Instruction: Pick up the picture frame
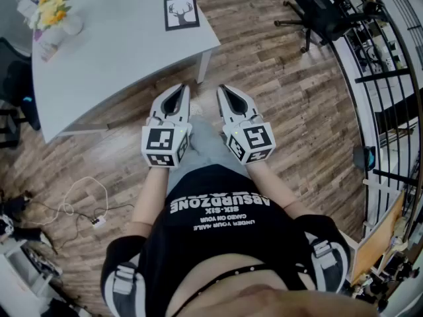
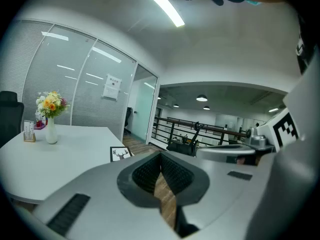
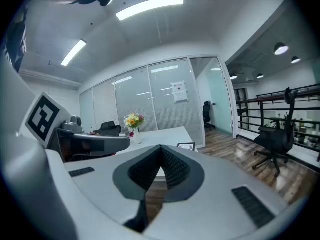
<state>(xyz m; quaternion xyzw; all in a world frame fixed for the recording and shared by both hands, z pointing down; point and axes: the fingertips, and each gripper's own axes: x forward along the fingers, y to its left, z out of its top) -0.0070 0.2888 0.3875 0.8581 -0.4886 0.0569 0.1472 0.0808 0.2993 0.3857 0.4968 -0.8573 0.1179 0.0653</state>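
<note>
Table [image 1: 125, 51] smooth matt white; floor [image 1: 284, 91] glossy wood-grain planks; picture frame [image 1: 182, 12] black, matt.

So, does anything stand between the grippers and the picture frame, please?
Nothing visible does. Only bare table and floor separate the left gripper and right gripper from the picture frame; the flower vase stands well aside.

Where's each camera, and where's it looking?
Head view: on the person's head, looking steeply down at left gripper, right gripper, floor, white table; shirt and forearms show.
Left gripper view: on the left gripper, looking along its shut jaws toward the table; right gripper alongside.
Right gripper view: on the right gripper, along its shut jaws toward the table; left gripper alongside.
Shared: all show the picture frame and flowers on the table.
</note>
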